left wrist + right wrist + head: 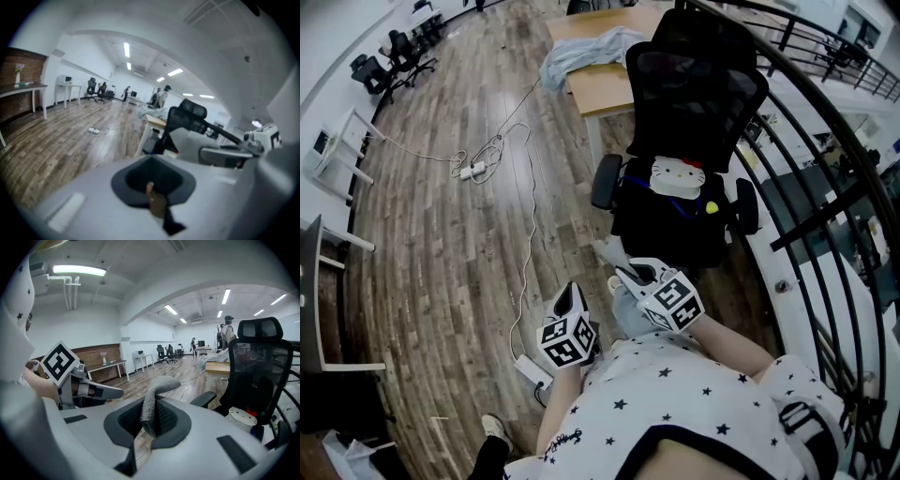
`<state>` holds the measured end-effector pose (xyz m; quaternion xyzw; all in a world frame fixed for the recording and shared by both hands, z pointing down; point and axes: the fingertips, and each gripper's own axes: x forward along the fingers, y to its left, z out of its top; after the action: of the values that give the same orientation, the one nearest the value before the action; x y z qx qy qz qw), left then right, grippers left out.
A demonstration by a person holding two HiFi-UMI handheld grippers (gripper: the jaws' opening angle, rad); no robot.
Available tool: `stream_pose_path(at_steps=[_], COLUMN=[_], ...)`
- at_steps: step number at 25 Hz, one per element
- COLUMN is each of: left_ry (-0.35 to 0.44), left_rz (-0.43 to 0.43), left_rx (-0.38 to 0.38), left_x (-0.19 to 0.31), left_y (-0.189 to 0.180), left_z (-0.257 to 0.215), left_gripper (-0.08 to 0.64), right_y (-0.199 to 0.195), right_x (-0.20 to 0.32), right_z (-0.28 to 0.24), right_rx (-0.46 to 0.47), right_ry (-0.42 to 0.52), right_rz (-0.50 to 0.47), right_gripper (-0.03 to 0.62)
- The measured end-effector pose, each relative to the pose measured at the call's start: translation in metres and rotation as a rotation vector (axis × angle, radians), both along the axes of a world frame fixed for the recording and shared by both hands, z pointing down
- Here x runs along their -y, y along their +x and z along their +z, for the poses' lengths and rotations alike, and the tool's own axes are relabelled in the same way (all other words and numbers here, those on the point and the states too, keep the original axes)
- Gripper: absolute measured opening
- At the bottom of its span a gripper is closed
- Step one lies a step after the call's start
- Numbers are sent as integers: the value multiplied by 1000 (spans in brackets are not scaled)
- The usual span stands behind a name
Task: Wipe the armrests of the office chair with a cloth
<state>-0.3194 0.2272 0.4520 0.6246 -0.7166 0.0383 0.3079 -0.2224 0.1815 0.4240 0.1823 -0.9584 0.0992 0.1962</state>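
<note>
The right tongs [634, 277] are clamping the grey cloth [155, 401] and carrying it toward the office chair [696, 98], whose armrests [607, 181] are waiting just ahead by the table [605, 89], while the left tongs [570, 298] are hanging closed and empty, probably keeping clear.

Black mesh office chair [694, 103], grey knitted cloth [151, 404], white star-print shirt [675, 398] — brown plank floor [441, 234]

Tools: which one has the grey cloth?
The right tool, shut on the grey knitted cloth. The left tool has no cloth between its jaws.
</note>
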Motion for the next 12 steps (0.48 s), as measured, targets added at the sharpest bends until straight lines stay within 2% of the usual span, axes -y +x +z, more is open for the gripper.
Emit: stream_pose_path(at_steps=[12], left_ry=[-2], left_rz=[8], left_rx=[2], left_x=[-2], left_y=[-4], left_z=[2], left_gripper=[3], right_y=[-9], right_x=[0], right_z=[-8], right_rx=[29], right_ry=[26], right_rz=[7], right_gripper=[26])
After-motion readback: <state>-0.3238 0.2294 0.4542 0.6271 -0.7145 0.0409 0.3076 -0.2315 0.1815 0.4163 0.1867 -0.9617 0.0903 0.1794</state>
